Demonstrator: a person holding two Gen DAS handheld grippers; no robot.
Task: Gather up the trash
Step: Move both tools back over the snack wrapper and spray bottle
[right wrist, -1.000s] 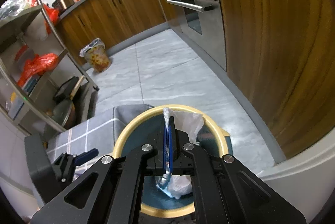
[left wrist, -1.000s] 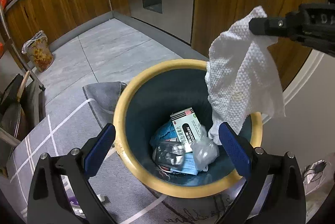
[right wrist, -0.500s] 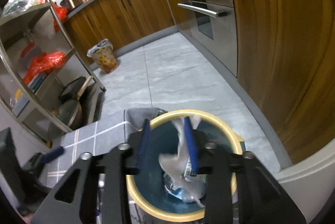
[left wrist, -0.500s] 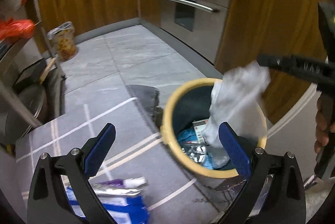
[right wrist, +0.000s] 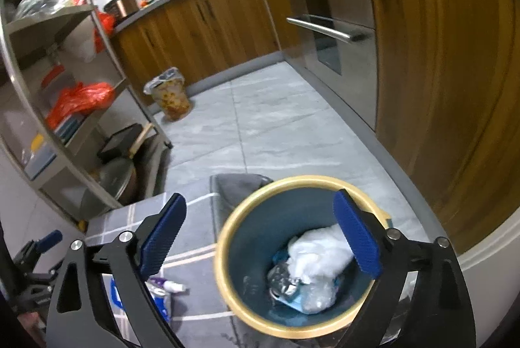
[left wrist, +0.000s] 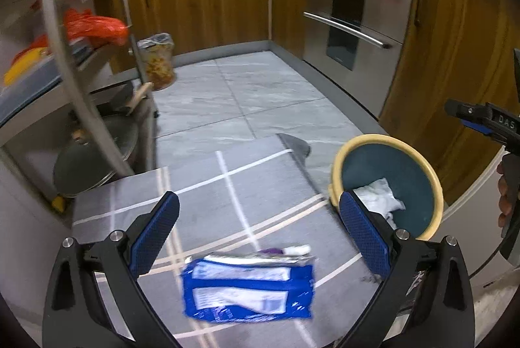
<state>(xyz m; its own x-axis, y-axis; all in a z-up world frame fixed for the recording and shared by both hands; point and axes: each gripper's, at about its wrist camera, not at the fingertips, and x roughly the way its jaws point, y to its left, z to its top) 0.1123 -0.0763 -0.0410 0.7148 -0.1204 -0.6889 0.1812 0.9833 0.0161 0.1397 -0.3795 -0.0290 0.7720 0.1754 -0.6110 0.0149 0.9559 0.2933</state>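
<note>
Floor: grey tile, grey mat (left wrist: 208, 195) with white lines.
Bin (right wrist: 247, 309): yellow rim, beside the mat's edge.
Paper towel (right wrist: 320, 253): crumpled inside the bin, atop other trash (foil, plastic).
Blue packet (left wrist: 248, 291): lying on the mat.
Left gripper (left wrist: 260, 234): fingers spread wide, empty, above the packet.
Right gripper (right wrist: 260, 234): fingers spread wide, empty, over the bin.
</note>
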